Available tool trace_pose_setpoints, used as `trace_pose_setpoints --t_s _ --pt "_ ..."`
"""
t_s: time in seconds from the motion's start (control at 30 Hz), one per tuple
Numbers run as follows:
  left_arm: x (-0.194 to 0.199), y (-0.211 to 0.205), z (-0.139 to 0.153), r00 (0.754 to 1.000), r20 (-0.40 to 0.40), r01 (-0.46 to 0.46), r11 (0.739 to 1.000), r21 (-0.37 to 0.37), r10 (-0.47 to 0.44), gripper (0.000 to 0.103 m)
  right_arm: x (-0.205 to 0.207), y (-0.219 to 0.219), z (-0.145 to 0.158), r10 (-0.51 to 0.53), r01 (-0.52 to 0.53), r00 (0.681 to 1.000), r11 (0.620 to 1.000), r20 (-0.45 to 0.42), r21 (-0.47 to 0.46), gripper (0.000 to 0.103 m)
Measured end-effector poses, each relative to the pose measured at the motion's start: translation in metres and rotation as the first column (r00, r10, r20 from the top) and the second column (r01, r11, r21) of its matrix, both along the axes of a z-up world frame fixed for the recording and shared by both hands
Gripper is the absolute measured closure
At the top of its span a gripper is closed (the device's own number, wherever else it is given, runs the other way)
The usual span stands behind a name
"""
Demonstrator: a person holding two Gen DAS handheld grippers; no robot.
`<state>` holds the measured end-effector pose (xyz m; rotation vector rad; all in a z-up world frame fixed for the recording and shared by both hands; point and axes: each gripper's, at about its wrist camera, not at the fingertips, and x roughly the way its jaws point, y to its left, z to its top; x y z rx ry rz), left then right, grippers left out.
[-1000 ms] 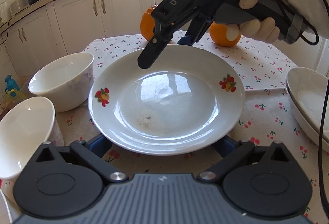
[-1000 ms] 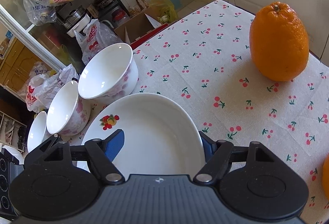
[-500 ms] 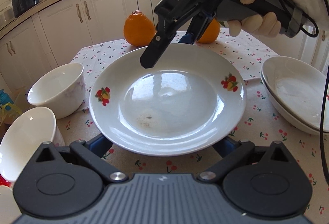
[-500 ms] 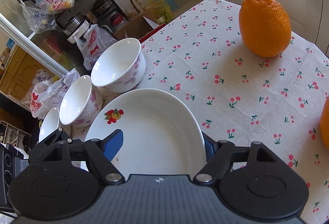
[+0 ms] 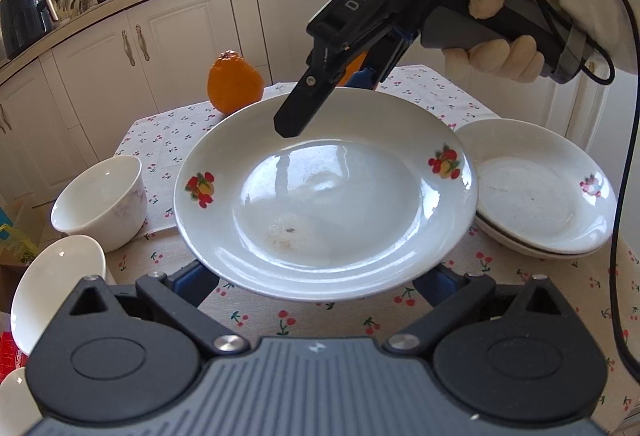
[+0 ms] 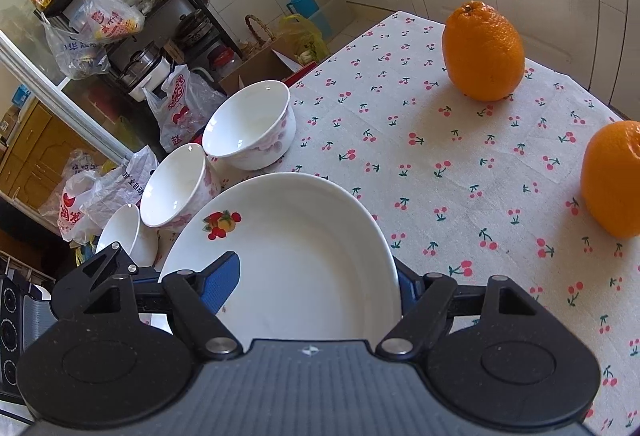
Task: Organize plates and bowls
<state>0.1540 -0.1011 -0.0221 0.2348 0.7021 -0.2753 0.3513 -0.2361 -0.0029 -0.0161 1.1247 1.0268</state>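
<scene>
A white plate with fruit decals (image 5: 326, 203) is held above the table; it also shows in the right wrist view (image 6: 296, 260). My right gripper (image 5: 332, 103) is shut on its far rim, one finger over the plate and one under. My left gripper (image 5: 320, 278) sits open under the near rim, both blue pads below the plate. A stack of two white plates (image 5: 540, 191) lies on the table to the right. Three white bowls stand along the left: one upright (image 6: 250, 125), one tilted (image 6: 176, 185), one partly hidden (image 6: 120, 232).
Two oranges (image 6: 482, 51) (image 6: 612, 179) stand on the cherry-print tablecloth (image 6: 440, 163). White kitchen cabinets (image 5: 168, 47) are behind the table. Bags and a shelf of clutter (image 6: 120, 35) stand beyond the table edge by the bowls.
The plate has risen and moved right with both grippers. The stack of plates on the right has come fully into view, and the bowls have dropped back to the left.
</scene>
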Motion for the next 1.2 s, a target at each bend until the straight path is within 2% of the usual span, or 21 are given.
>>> trace_pose_setpoints --t_s 0.5,1.03,1.2 --pt "-0.012 -0.036 0.009 0.987 -0.042 0.150 0.988 -0.038 -0.152 0.002 -0.040 -0.071 0.010 -0.126 0.126 0.992 0.992 0.021 0.010 0.021" --pt "-0.014 -0.082 0.002 0.948 -0.095 0.300 0.953 -0.052 -0.303 0.002 -0.078 -0.148 -0.005 -0.293 0.293 0.956 0.956 0.014 0.013 0.021" --pt "-0.016 -0.092 0.001 0.940 -0.087 0.329 0.944 -0.039 -0.331 0.002 -0.085 -0.163 -0.009 -0.329 0.329 0.944 0.944 0.011 0.028 0.021"
